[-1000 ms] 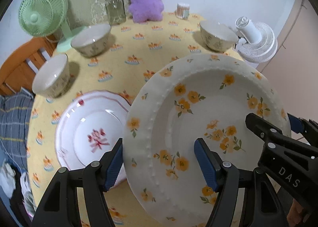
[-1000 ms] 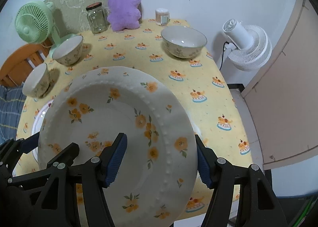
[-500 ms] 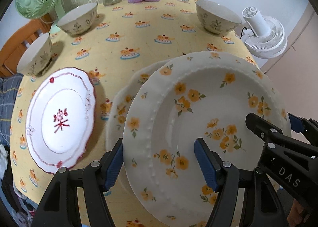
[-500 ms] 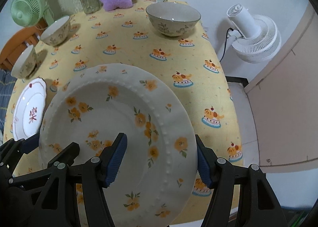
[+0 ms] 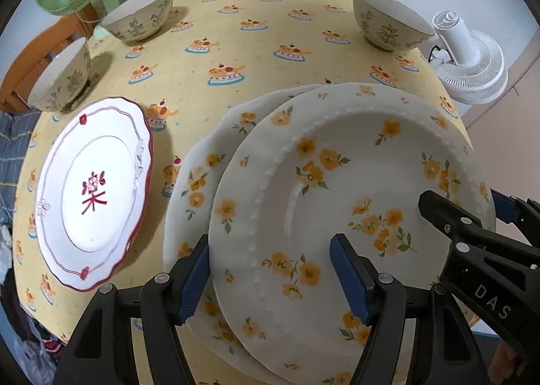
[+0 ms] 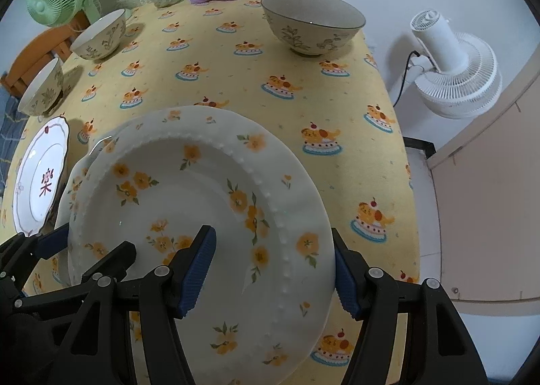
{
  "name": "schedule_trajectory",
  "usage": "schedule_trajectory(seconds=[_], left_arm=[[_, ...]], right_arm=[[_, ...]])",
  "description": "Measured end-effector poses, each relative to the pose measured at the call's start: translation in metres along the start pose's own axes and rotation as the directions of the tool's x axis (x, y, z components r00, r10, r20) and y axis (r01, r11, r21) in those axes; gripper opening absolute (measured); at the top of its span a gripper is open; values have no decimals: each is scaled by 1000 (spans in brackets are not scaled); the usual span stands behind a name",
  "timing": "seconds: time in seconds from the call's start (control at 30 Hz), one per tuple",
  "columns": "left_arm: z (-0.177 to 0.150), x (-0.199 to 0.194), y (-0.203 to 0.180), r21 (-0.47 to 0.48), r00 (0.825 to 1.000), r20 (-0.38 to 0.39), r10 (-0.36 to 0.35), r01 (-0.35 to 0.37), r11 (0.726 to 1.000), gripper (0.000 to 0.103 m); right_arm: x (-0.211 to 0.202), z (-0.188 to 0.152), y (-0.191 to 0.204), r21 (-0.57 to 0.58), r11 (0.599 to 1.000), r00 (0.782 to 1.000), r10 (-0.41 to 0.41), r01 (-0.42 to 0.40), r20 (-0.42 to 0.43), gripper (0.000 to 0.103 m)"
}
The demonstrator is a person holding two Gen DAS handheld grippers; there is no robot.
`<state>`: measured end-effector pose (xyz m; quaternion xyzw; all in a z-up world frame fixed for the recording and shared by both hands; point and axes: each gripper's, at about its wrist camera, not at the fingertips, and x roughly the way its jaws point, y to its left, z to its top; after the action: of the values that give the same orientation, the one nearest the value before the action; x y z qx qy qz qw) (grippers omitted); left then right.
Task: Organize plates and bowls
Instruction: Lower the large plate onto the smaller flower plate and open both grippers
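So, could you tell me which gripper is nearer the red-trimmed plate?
Left. The left gripper holds the flowered plate's edge beside the red-trimmed plate; the right gripper holds the opposite edge.

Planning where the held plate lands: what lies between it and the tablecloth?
A second yellow-flowered plate lies on the tablecloth under the held plate, peeking out on its left; clearest in the left wrist view.

A: Yellow-flowered deep plate (image 5: 337,189) sits clamped between both pairs of fingers, tilted, right above a matching plate (image 5: 202,175).

B: Left of the fingers, red-trimmed plate (image 5: 94,189) lies flat; three floral bowls (image 6: 312,25) stand beyond.
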<state>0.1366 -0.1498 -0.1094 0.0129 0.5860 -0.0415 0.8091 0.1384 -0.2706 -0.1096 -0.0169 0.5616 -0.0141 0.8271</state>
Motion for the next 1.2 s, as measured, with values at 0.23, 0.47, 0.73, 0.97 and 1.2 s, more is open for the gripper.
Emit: schedule_trajectory(seconds=[0.23, 0.47, 0.73, 0.97, 1.2], left_arm=[[1, 2, -7, 10, 997, -2, 73, -73, 997, 71], [0, 1, -16, 17, 985, 23, 172, -172, 985, 71], [0, -13, -14, 16, 985, 31, 171, -171, 985, 71], [-5, -17, -2, -14, 990, 17, 137, -136, 991, 71], [-8, -17, 4, -32, 992, 15, 128, -128, 991, 73]], right_arm=[[5, 1, 1, 2, 1000, 1000, -11, 11, -12, 64], [6, 0, -1, 29, 1000, 1000, -10, 11, -13, 59], [-13, -8, -10, 6, 998, 998, -58, 58, 1, 51], [-12, -8, 1, -40, 998, 999, -47, 47, -6, 34], [-4, -3, 12, -45, 998, 999, -36, 35, -21, 35]])
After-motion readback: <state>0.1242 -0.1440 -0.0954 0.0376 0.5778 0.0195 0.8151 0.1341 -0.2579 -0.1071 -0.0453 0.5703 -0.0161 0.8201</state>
